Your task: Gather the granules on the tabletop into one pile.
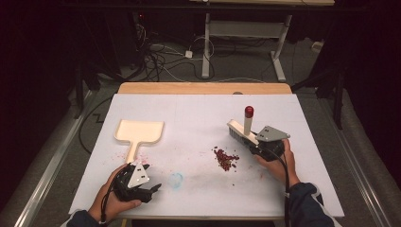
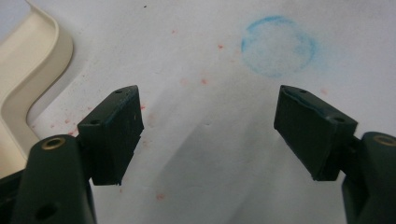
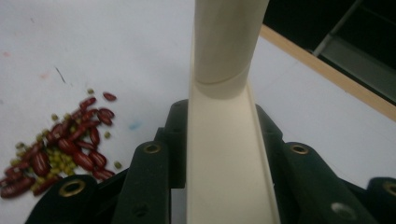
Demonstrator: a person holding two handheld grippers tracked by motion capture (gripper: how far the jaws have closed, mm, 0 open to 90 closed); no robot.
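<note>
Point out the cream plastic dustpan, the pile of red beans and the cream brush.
Cream plastic dustpan (image 1: 140,131): high view, middle of its tray.
Pile of red beans (image 1: 226,159): high view, centre of the heap.
Cream brush (image 3: 223,140): right gripper view, flat back of its handle.

- Left gripper (image 1: 153,190) sits near the table's near-left edge, held by the left hand (image 1: 116,191); its 2 jaws stand wide apart, pointing right.
- Right gripper (image 1: 253,144) sits right of centre, jaws clamped, pointing far-left; right hand (image 1: 279,163) grips it from behind.
</note>
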